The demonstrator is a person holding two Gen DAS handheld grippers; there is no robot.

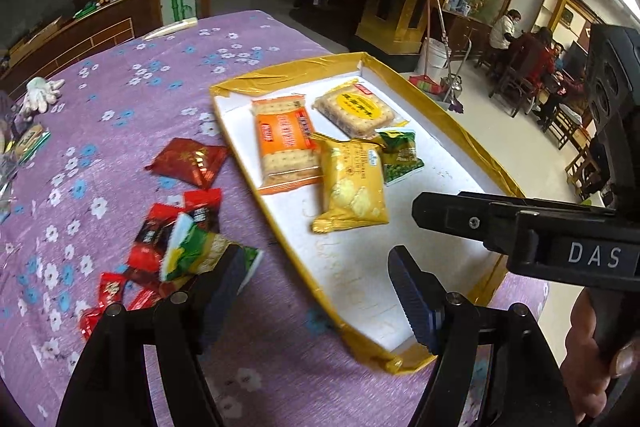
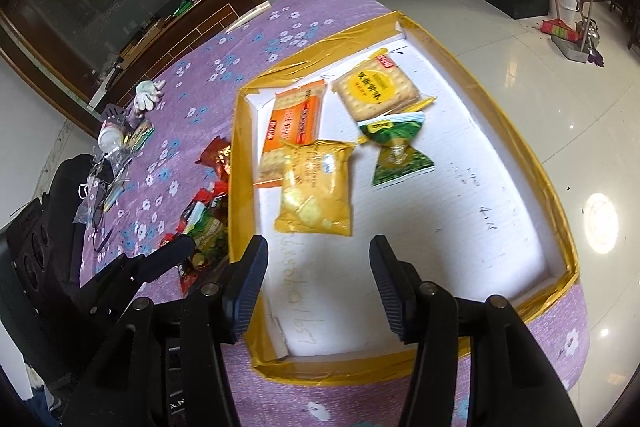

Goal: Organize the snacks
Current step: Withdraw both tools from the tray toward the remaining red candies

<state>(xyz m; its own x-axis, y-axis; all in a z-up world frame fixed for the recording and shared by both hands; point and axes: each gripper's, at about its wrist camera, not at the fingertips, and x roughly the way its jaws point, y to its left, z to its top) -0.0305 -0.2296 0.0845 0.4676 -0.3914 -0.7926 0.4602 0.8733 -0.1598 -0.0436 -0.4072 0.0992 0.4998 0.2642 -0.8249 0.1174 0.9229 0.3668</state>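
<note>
A shallow white tray with gold-taped rim [image 1: 460, 131] [image 2: 520, 143] lies on the purple flowered tablecloth. In it lie an orange cracker pack [image 1: 286, 143] [image 2: 292, 125], a yellow-label cracker pack [image 1: 356, 113] [image 2: 376, 93], a yellow snack bag [image 1: 354, 187] [image 2: 316, 189] and a green packet [image 1: 400, 157] [image 2: 398, 151]. Left of the tray lie a dark red packet [image 1: 188, 161] [image 2: 218, 157], several small red packets [image 1: 168, 231] and a green-white packet [image 1: 196, 251] [image 2: 208, 231]. My left gripper [image 1: 316, 291] is open above the tray's near left rim, its left finger beside the green-white packet. My right gripper [image 2: 318, 287] is open and empty above the tray's near part.
A white glove [image 1: 40, 93] [image 2: 148, 93] and some clutter [image 2: 116, 143] lie at the table's far left. The right-hand tool [image 1: 560, 239] reaches in over the tray's right side. Beyond the table edge are tiled floor, a bucket and mop [image 1: 436, 55], and seated people [image 1: 532, 55].
</note>
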